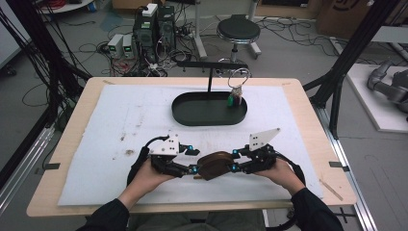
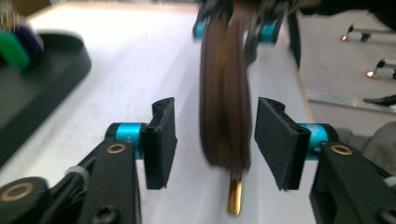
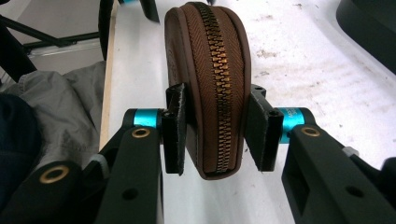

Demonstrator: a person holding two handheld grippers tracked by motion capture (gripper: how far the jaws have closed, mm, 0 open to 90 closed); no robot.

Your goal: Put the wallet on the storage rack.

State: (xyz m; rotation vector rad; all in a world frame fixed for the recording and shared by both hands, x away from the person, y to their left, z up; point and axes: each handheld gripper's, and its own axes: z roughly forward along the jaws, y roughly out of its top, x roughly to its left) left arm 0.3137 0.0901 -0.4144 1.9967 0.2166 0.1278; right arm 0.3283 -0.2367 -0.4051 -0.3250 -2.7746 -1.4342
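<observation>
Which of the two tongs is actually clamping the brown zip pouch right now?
The right tongs: their pads press both sides of the brown pouch. The left tongs stand open around it, with gaps.

No legible txt, labels or nos. anywhere — all too blurry.

Two black hand-held grippers: the left hand-held gripper (image 1: 193, 160) at seven o'clock and the right hand-held gripper (image 1: 234, 160) at five o'clock. One brown leather zipped pouch (image 1: 214, 165) sits between them at six o'clock. One black oval tray (image 1: 192, 111) lies at twelve o'clock on the one white-covered wooden tabletop (image 1: 110, 120). One black round stool (image 1: 238, 30) stands beyond, at twelve o'clock.
</observation>
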